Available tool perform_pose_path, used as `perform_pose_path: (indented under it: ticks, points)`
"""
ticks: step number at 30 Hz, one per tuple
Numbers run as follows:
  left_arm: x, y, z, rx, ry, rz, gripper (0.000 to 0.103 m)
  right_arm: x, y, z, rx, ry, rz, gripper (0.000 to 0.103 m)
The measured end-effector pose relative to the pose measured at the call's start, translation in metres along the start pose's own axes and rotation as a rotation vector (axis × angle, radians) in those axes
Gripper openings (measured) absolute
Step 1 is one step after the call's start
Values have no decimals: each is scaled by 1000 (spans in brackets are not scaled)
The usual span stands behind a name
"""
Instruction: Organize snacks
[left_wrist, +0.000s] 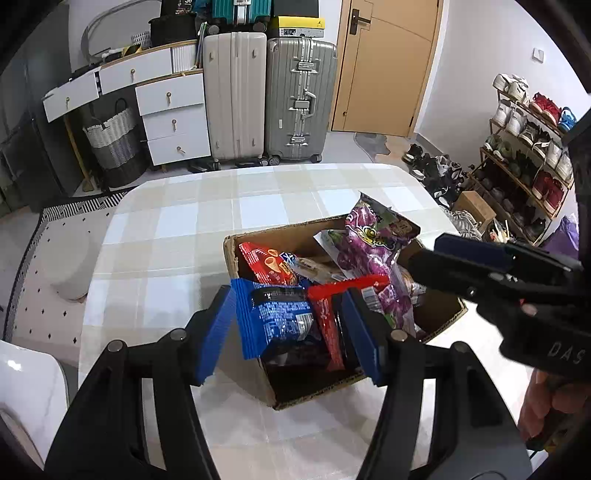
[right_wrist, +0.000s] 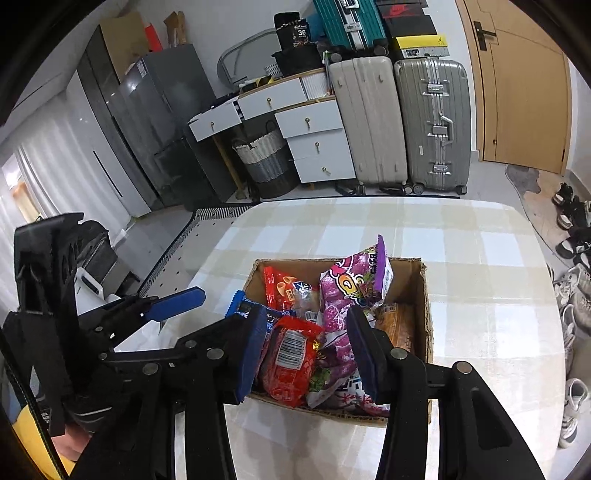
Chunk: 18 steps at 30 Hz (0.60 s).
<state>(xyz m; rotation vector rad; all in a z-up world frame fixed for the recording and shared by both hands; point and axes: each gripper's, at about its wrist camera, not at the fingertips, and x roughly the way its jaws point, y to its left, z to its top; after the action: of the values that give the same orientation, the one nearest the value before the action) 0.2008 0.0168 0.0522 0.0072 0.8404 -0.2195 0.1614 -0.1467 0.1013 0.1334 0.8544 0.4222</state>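
Left jaws: the left gripper (left_wrist: 291, 328) is seen parted over the cardboard box (left_wrist: 255, 236), pads clear of the blue packet (left_wrist: 280, 321) between them.
Right jaws: the right gripper (right_wrist: 306, 354) is seen part open; a grip on the purple bag (right_wrist: 343, 302) cannot be told.
Hidden: box floor — covered by snacks.
Box contents: red packet (right_wrist: 291, 362), blue packet, purple bag.
Pose: both grippers are angled down into the box.

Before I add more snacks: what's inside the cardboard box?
The cardboard box holds a purple bag, a red packet, a blue packet, and an orange-brown pack. Anything underneath is covered.
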Motion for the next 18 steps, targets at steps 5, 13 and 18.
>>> perform_pose_path:
  ticks: [5,13,18]
  points:
    - [-14,-2,-4,-3,-19,20,58,-9,0,-1,5,-9,-6,46]
    - [-67,-11,-9,2,-125,92,81,-43,4,-1,8,-57,-32,52]
    - [-104,-20,-13,3,-156,105,84,-84,15,-5,-1,-128,-33,72]
